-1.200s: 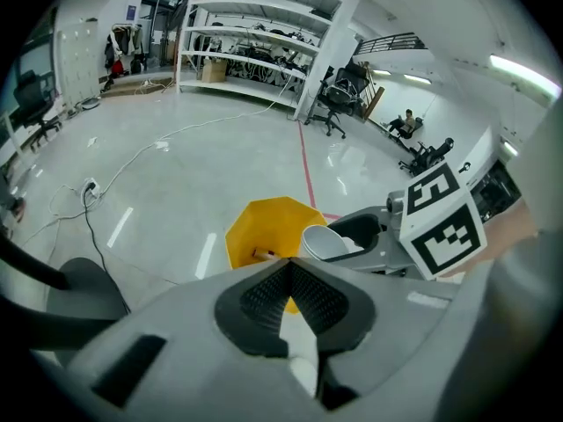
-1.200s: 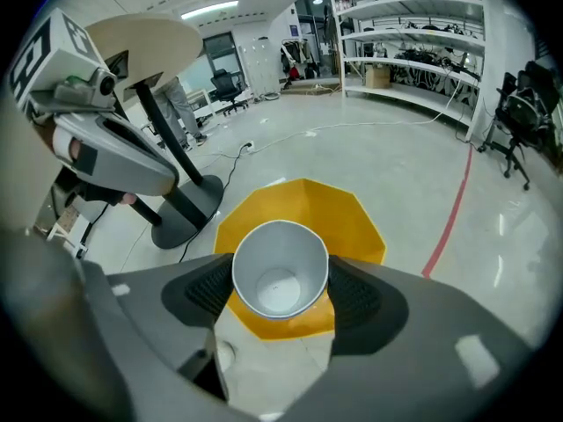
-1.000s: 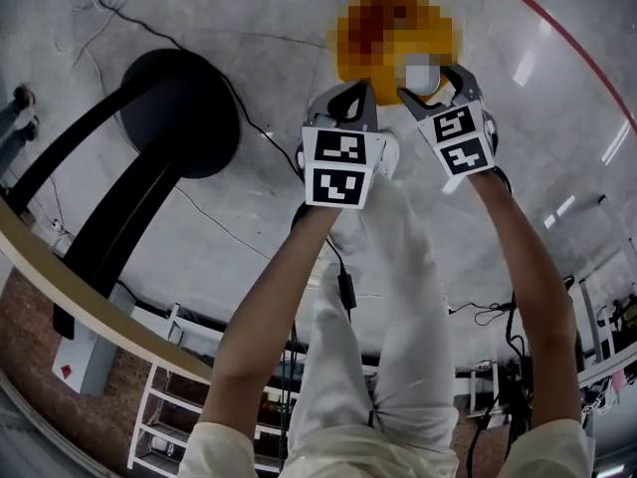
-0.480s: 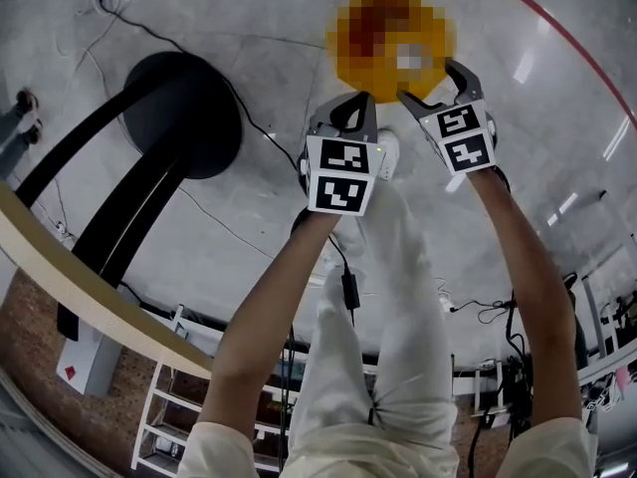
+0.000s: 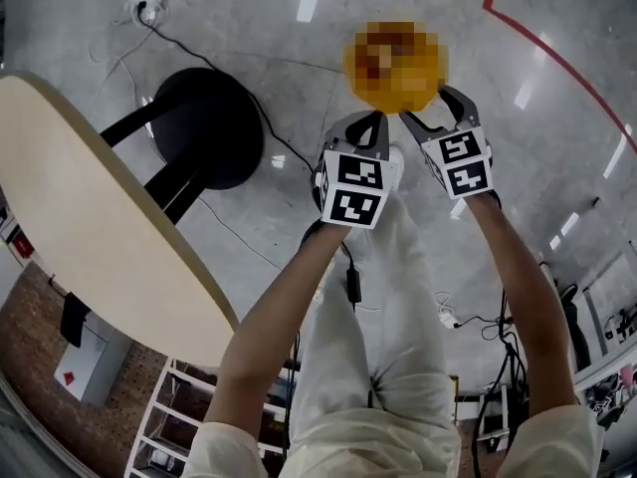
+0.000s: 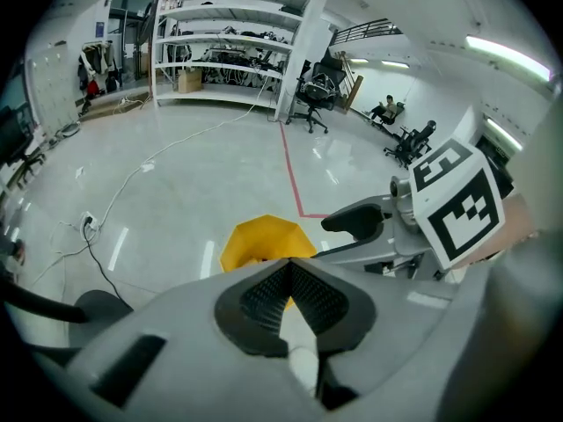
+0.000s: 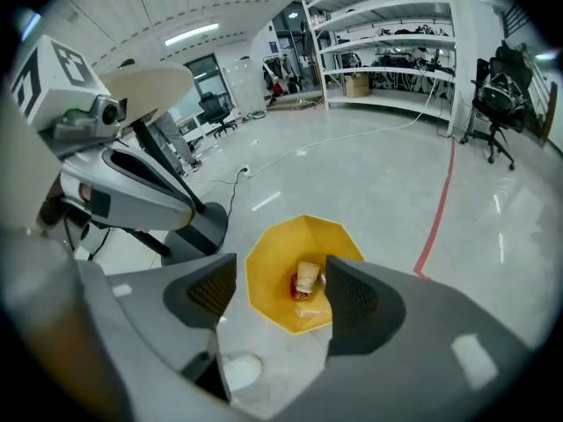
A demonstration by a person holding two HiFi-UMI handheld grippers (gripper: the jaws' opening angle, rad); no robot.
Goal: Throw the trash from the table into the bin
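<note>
The yellow bin [image 7: 273, 275] stands on the floor below both grippers and holds trash [image 7: 305, 281]: a pale crumpled piece and something red. In the head view the bin [image 5: 395, 65] is behind a mosaic patch. My right gripper [image 7: 281, 287] hangs open above the bin; its jaws have just been closing a little, with nothing between them. It also shows in the head view [image 5: 426, 105]. My left gripper [image 6: 288, 266] is shut with nothing in it, close to the left of the right one [image 5: 366, 118]. The bin [image 6: 259, 243] lies past its tips.
The pale round table top [image 5: 100, 217] fills the left of the head view, with its black base [image 5: 214, 127] on the floor beside the bin. A cable runs to a floor socket [image 5: 149, 10]. A red floor line [image 5: 537, 48] passes at the right. Shelves [image 6: 220, 69] stand far off.
Both grippers have lifted away from the bin. The head view has shifted, so the table top now shows at the left. A pale patch near the right jaws a second ago is gone.
</note>
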